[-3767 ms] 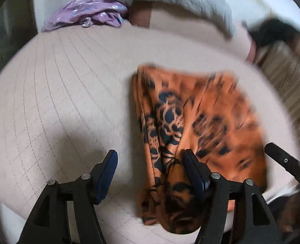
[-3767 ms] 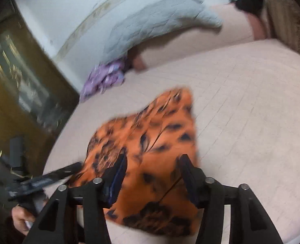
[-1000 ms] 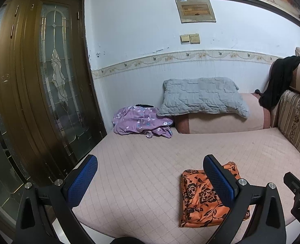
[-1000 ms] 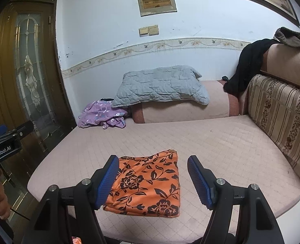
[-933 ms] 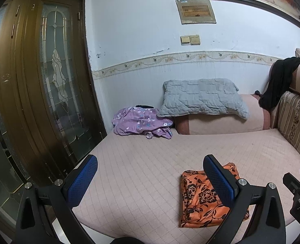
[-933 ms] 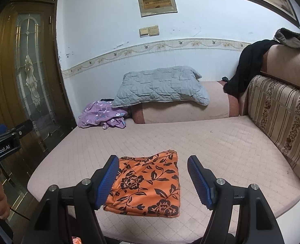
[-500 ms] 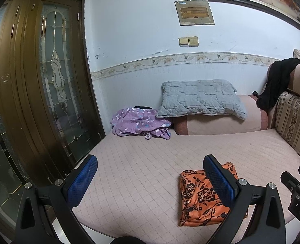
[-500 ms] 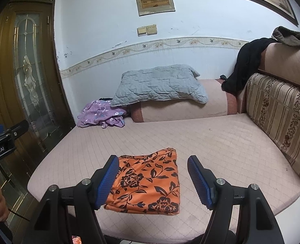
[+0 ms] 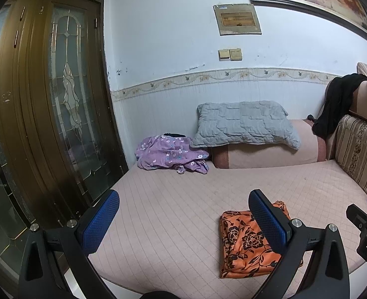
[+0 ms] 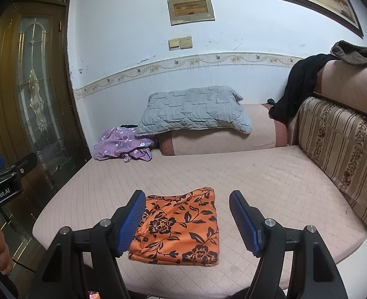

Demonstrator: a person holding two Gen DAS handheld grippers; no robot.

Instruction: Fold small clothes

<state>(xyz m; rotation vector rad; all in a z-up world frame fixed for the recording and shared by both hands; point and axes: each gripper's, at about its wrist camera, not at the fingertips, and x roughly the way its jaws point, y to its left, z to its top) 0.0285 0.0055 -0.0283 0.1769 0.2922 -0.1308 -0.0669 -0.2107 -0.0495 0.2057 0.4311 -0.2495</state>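
Folded orange floral cloth (image 10: 181, 226) lies flat on the pink quilted mattress (image 10: 270, 179), near its front edge, directly ahead of the right gripper (image 10: 187, 220) and framed between its two blue pads without touching either. That gripper's jaws stand well apart and hold nothing. Seen from the left gripper (image 9: 183, 220), the same cloth (image 9: 245, 244) sits ahead and to the right, partly behind the right-hand pad; these jaws are also spread wide and empty, hanging above the mattress edge. Beyond both tools, at the far end of the mattress, a crumpled purple flowered garment (image 9: 169, 154) rests against the wall, just beside a grey quilted pillow (image 9: 243, 124) that lies on a pink bolster (image 9: 265, 153). Striped cushions (image 10: 342, 149) line the side to the right of the right gripper, and a wooden door with glass panels (image 9: 58, 114) stands to the left of the left one.
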